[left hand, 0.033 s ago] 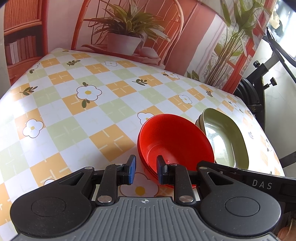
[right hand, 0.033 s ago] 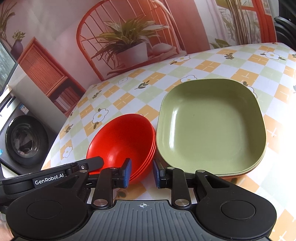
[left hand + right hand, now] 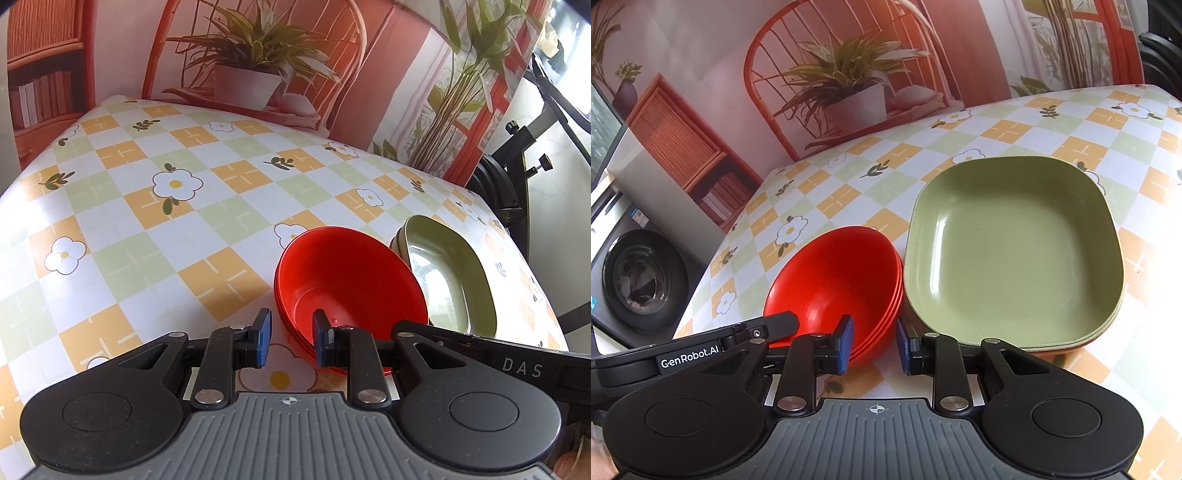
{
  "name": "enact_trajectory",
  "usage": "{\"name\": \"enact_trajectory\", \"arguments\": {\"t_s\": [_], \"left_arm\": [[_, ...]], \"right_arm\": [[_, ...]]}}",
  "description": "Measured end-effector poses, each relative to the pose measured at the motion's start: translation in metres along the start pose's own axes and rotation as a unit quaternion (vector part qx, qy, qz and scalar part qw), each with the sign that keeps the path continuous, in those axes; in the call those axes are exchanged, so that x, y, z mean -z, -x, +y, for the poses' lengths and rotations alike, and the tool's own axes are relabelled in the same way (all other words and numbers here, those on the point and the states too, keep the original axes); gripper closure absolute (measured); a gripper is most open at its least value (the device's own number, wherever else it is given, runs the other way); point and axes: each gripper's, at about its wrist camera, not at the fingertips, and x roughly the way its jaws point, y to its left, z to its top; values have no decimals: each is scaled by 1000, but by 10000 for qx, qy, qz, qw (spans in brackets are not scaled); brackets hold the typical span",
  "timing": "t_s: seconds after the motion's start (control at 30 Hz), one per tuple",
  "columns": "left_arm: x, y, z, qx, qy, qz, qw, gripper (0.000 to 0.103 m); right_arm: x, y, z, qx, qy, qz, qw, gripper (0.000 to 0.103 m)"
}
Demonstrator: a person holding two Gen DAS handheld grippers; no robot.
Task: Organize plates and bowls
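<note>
Blue rubbery pads on both tools, black plastic arms, ribbed grey bodies. The left gripper [image 3: 291, 338] has its jaws a bit apart with nothing between them, one finger outside the near rim of the stack of red bowls [image 3: 351, 280] and the other just over the inside. The right gripper [image 3: 873, 341] is also slightly parted and empty, hovering right in front of the gap between those bowls and the stack of green plates [image 3: 1015, 254].

Bowls are round, glossy, nested three or so deep. Just beside the bowls sit the plates: rounded-square, matte olive, with an orange one at the bottom.

Under everything is a checked tablecloth [image 3: 147, 229], shiny, with orange and pale green squares and daisy prints. Beyond the bowls hangs a printed backdrop [image 3: 849, 74] of a chair and potted plant; off the table's edge, a washing machine [image 3: 639, 277].
</note>
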Motion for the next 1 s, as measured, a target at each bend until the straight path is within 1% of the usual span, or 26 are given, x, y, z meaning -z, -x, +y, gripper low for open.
{"name": "enact_trajectory", "arguments": {"t_s": [0.17, 0.3, 0.63, 1.0], "left_arm": [[-2, -5, 3, 71, 87, 81, 9999, 78], [-3, -9, 6, 114, 268, 163, 9994, 78], [-3, -17, 7, 151, 334, 237, 9990, 78], [-1, -18, 7, 190, 315, 239, 9990, 79]], "right_arm": [[0, -3, 0, -20, 14, -37, 10000, 79], [1, -3, 1, -10, 72, -73, 9999, 79], [1, -6, 1, 37, 112, -118, 9999, 79], [1, -7, 3, 73, 203, -132, 9997, 79]]}}
